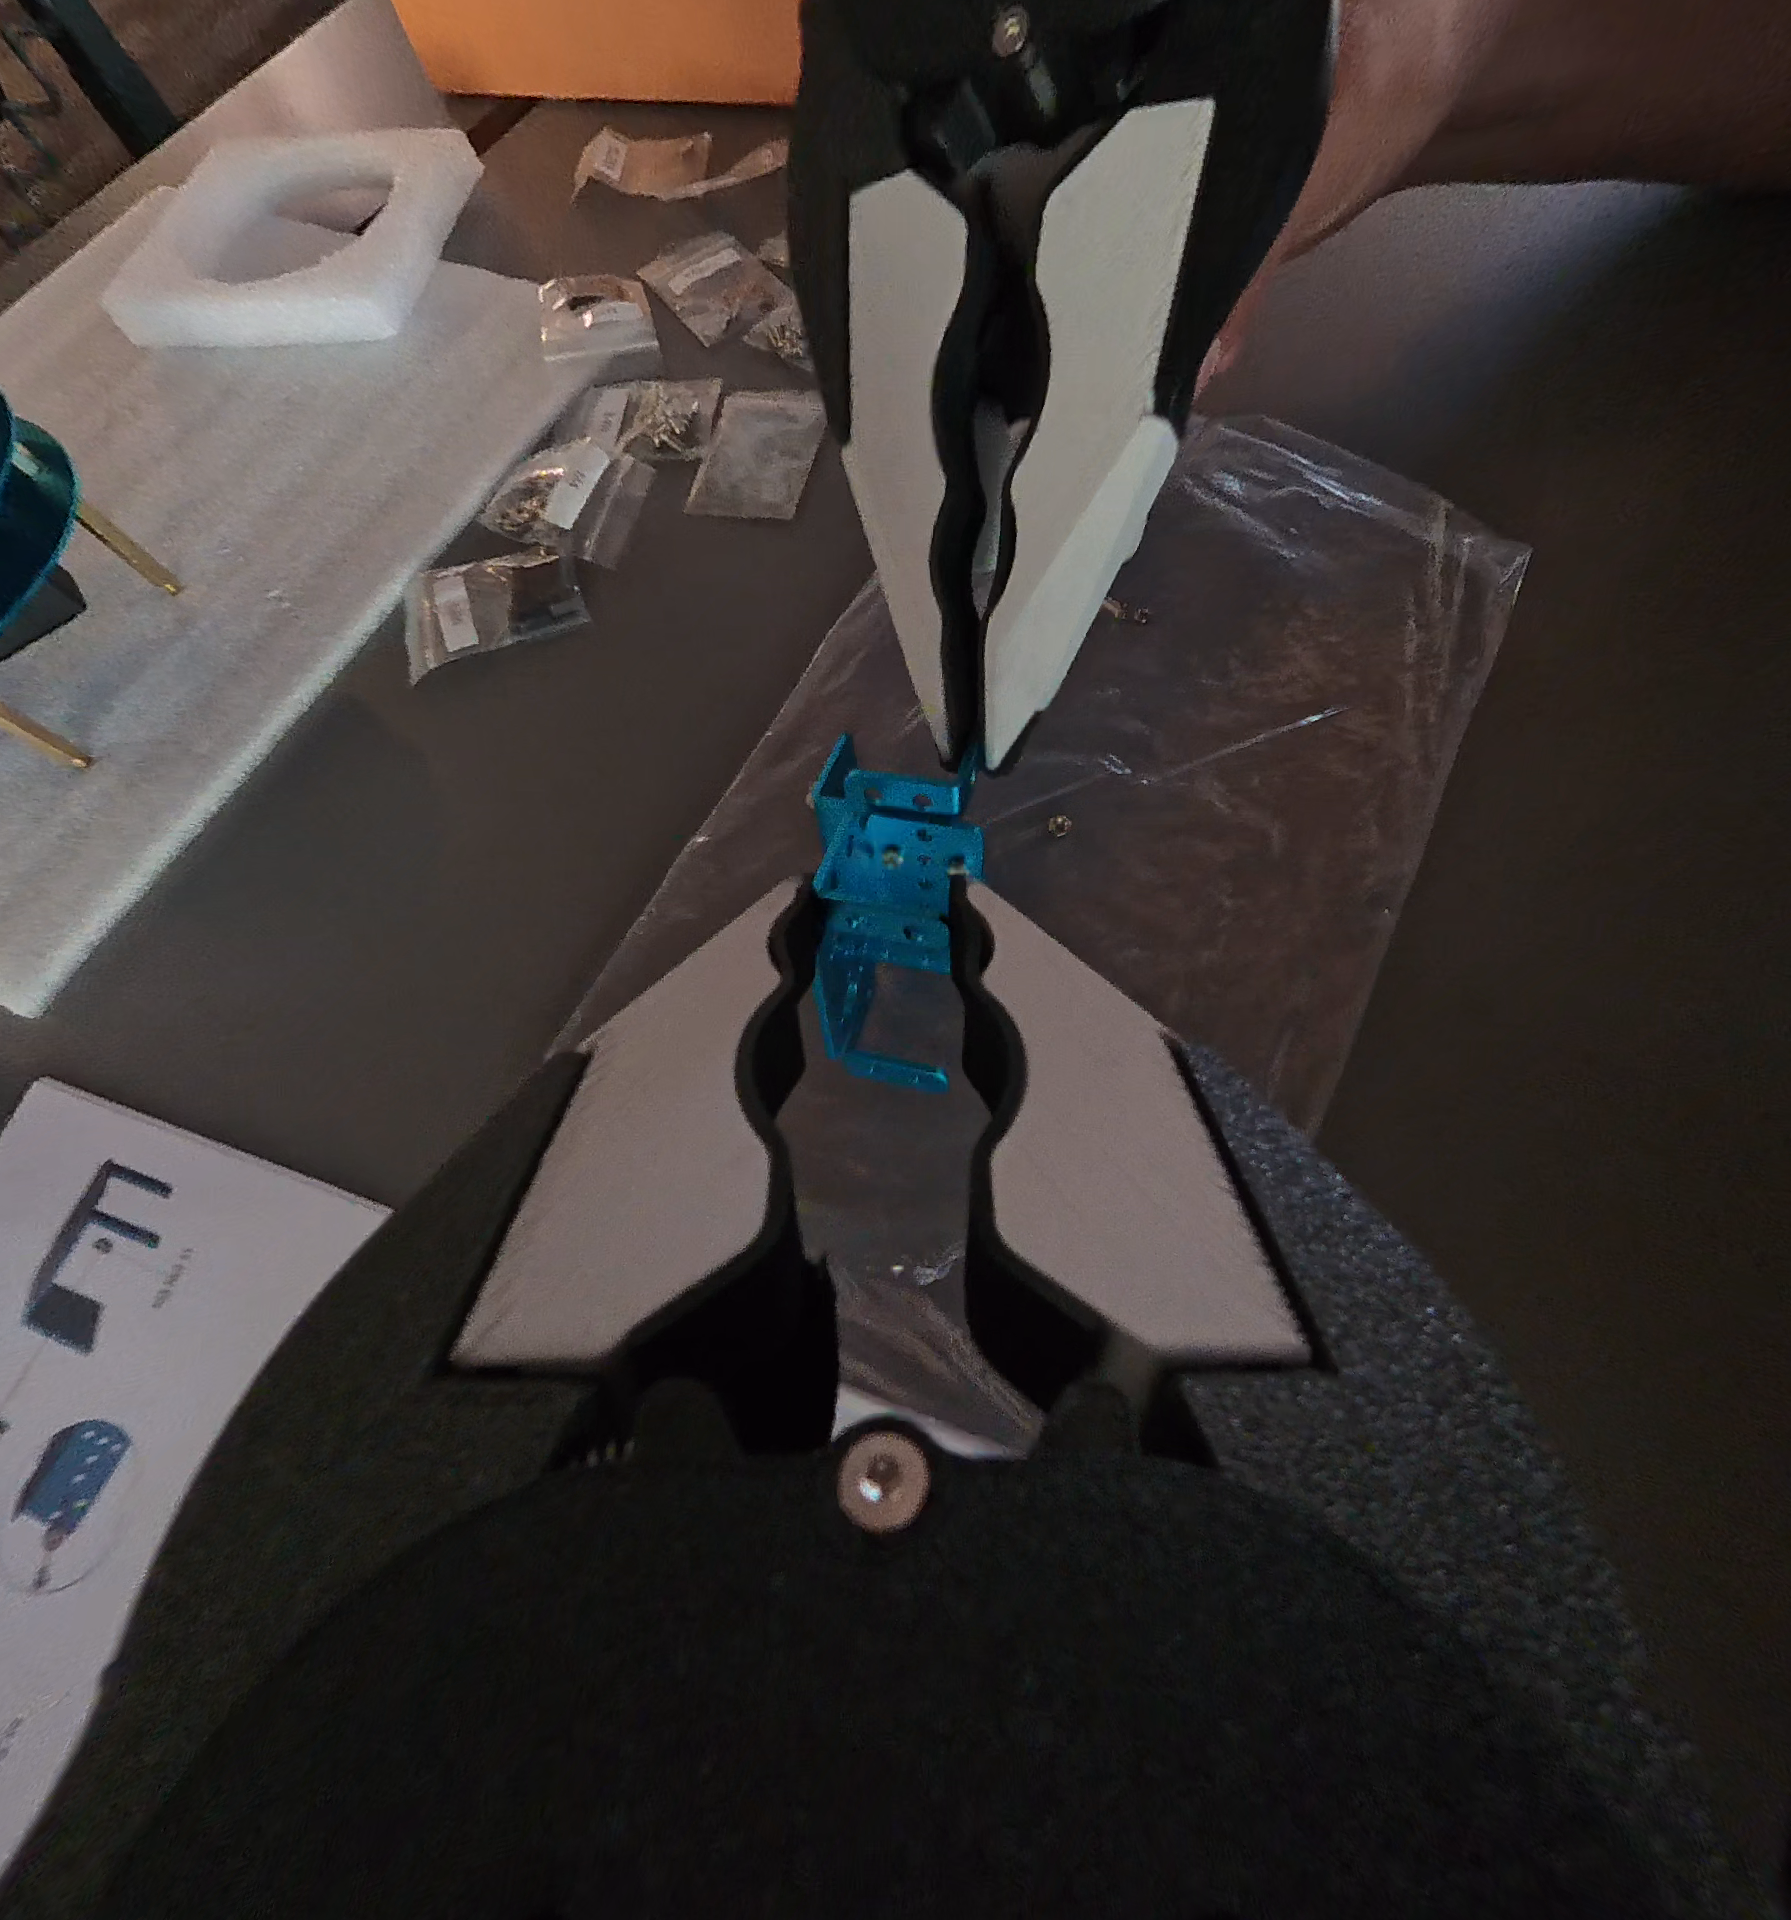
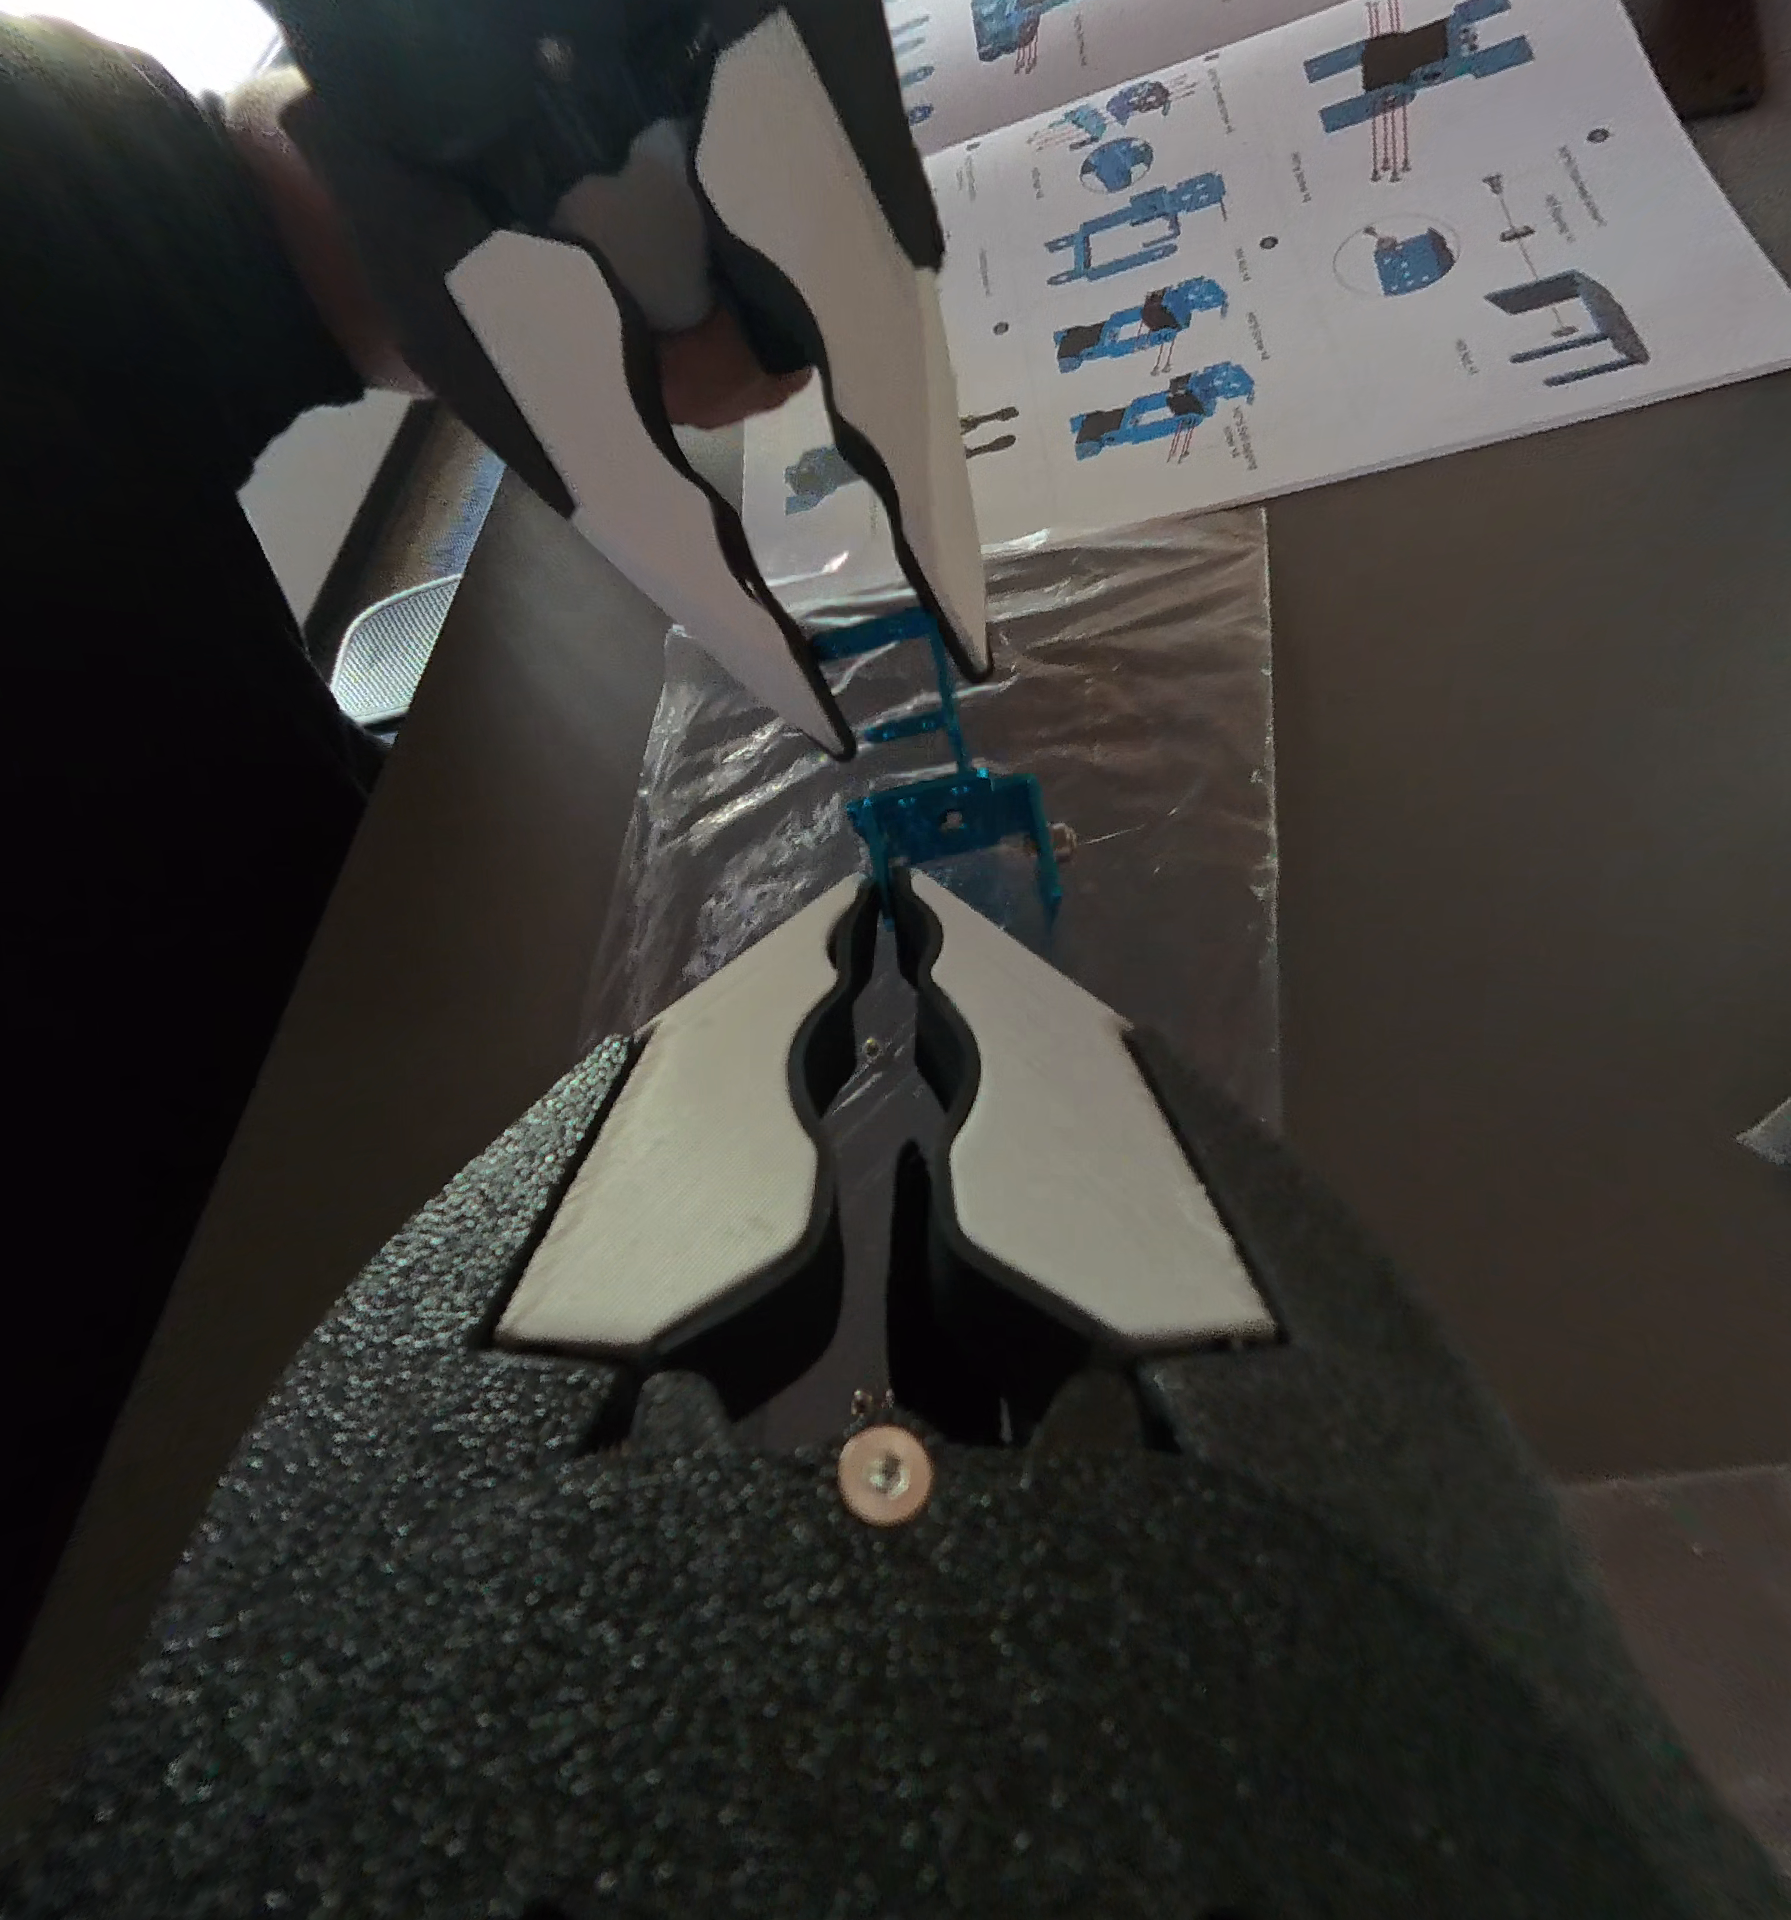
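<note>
Blue brackets: two perforated blue metal brackets (image 1: 896, 847) met in mid-air above a clear plastic bag (image 1: 1234, 727) lying on the dark bench (image 1: 1597, 623).
Left tool: the left tool (image 1: 883, 883) grasped the nearer bracket, one finger on each side of it – the gap stayed as wide as the part.
Right tool: the right tool (image 2: 889, 883) was clenched on a thin flange of the other bracket, its tips nearly together.
Bag surface: a few small nuts and screws (image 1: 1057, 826) lay loose.
Surroundings: an instruction sheet (image 2: 1338, 260) beside the bag; small hardware packets (image 1: 652, 416) and a white foam slab (image 1: 195, 499) – toward the bench's far-left corner in the left wrist view.
</note>
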`<action>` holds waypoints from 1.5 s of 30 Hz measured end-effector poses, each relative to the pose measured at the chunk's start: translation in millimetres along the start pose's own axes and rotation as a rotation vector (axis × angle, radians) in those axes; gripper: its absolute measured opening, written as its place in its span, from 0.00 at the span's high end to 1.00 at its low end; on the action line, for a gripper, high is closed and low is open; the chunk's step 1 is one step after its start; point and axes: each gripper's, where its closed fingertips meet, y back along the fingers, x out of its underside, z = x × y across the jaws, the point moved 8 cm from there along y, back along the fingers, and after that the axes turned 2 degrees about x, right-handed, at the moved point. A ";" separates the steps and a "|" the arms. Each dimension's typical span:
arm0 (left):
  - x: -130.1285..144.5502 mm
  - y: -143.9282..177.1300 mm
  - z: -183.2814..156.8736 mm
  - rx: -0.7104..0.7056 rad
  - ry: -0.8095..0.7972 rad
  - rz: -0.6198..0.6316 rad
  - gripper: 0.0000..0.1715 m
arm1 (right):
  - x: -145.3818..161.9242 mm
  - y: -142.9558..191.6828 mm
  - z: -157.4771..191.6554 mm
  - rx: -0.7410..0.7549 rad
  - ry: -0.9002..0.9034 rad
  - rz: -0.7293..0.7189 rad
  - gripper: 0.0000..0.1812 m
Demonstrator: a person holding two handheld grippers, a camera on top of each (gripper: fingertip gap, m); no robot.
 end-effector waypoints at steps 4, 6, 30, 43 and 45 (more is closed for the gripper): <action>-8.9 -1.1 1.2 0.015 -0.029 0.059 0.85 | 1.9 -1.7 -2.9 -0.029 -0.023 0.022 0.99; -13.3 -4.5 1.4 0.027 -0.046 0.073 0.85 | 4.8 1.3 -3.0 -0.022 -0.022 0.032 0.99; -18.0 -24.8 -0.3 -0.166 -0.113 0.021 0.71 | 17.5 6.7 -7.2 -0.012 -0.011 0.061 0.99; -15.8 -26.6 1.4 -0.206 -0.130 0.050 0.73 | 16.7 6.7 -5.8 -0.005 -0.004 0.070 0.99; -15.5 -25.5 1.4 -0.207 -0.125 0.048 0.72 | 16.5 6.6 -5.4 -0.005 -0.005 0.065 0.99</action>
